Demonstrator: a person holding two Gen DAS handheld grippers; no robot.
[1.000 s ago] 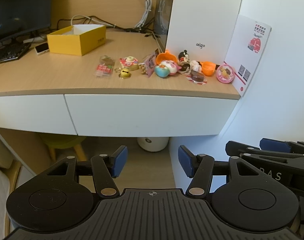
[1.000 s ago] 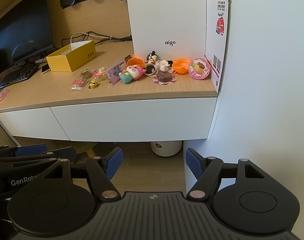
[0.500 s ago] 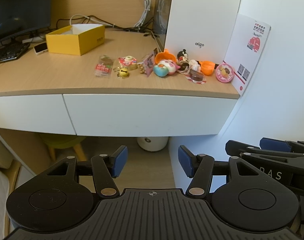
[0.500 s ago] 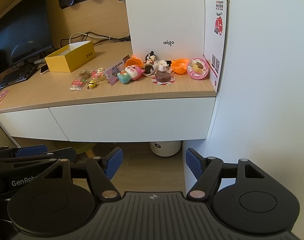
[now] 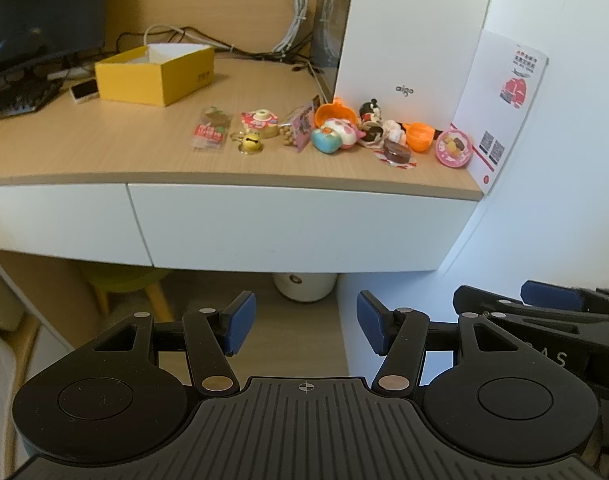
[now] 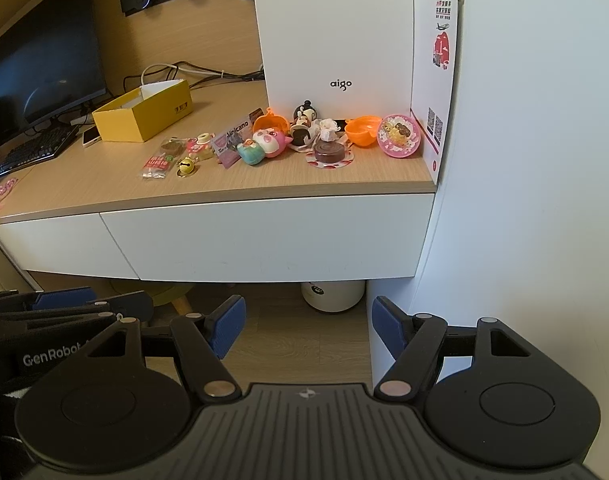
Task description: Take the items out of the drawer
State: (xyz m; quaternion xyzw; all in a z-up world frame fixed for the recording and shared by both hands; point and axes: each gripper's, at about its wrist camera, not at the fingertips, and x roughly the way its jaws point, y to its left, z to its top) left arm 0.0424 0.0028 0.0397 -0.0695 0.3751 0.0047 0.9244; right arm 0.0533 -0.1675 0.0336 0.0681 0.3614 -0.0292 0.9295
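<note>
A white drawer front under the wooden desk top stands closed. On the desk above it lies a row of small toys: a pink-and-teal plush, an orange cup, a pink round dish, a yellow bell and a red packet. My left gripper hangs open below and in front of the drawer, holding nothing. My right gripper is open beside it, also empty.
A yellow open box, a keyboard and a monitor sit at the desk's left. A white upright case stands behind the toys. A white wall closes the right side. A white bin stands under the desk.
Both cameras have shifted very slightly; the desk sits a touch lower and left in view. Both grippers stay open and empty.
</note>
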